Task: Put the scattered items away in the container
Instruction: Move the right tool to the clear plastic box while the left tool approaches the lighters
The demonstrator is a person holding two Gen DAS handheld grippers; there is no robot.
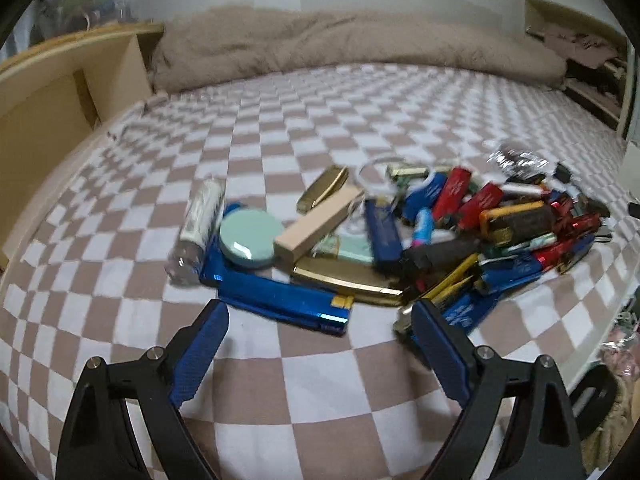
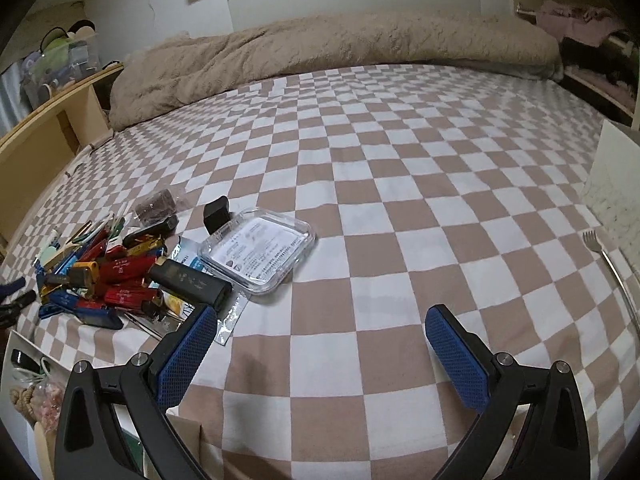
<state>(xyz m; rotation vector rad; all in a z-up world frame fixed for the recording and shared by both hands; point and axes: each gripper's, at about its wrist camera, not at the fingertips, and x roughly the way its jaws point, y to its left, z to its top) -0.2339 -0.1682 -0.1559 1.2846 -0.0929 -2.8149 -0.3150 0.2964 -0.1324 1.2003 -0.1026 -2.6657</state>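
A pile of small items lies on a checkered bed sheet [image 1: 304,128]. In the left wrist view it holds a long blue bar [image 1: 280,300], a round mint compact [image 1: 248,238], a beige block [image 1: 316,226], a gold bar [image 1: 348,280], a clear bottle [image 1: 198,224] and several red and blue lighters [image 1: 472,200]. My left gripper [image 1: 320,320] is open and empty just in front of the blue bar. In the right wrist view the pile [image 2: 100,272] lies at the left beside a clear plastic container [image 2: 260,252] and a black box [image 2: 190,280]. My right gripper [image 2: 320,332] is open and empty over bare sheet.
A beige fluffy blanket [image 2: 320,44] lies across the far side of the bed. Wooden shelving [image 1: 60,92] stands at the left. A metal fork [image 2: 608,268] lies at the bed's right edge by a white panel [image 2: 612,184]. A small black cube [image 2: 216,210] sits behind the container.
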